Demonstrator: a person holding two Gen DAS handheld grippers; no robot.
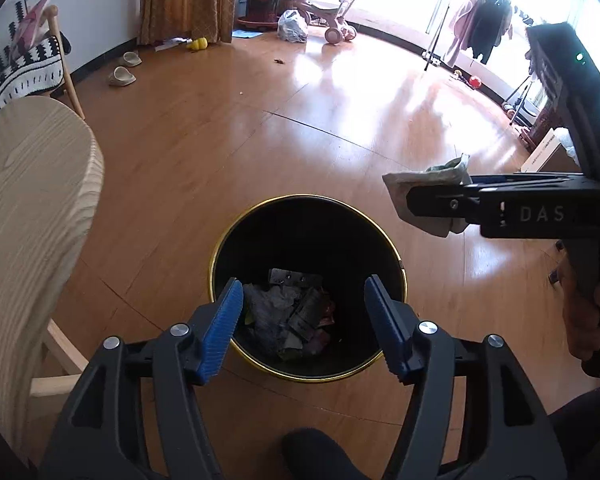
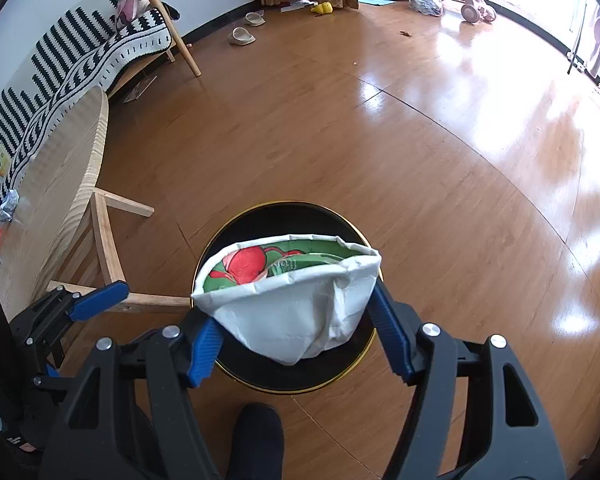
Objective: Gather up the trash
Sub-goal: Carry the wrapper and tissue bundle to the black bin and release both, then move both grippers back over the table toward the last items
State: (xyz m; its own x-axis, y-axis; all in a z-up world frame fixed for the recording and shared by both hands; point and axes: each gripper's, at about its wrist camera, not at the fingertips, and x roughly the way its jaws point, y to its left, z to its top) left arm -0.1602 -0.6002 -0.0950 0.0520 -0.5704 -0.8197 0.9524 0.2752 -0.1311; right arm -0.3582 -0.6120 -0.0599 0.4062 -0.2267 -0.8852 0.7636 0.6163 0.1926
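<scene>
A black bin with a gold rim (image 1: 220,240) stands on the wood floor with crumpled wrappers (image 1: 292,316) at its bottom. My left gripper (image 1: 304,320) is open and empty just above the bin's near rim. My right gripper (image 2: 296,328) is shut on a crushed white paper cup with a red and green print (image 2: 292,300), held over the bin (image 2: 276,380). In the left wrist view the right gripper (image 1: 420,208) holds the cup (image 1: 432,184) above the bin's right side.
A light wood table (image 1: 32,208) stands left of the bin, with a striped sofa (image 2: 72,64) behind it. Slippers (image 1: 122,76), a plastic bag (image 1: 292,26) and a child's tricycle (image 1: 336,16) lie across the floor. A dark foot (image 2: 256,440) is near the bin.
</scene>
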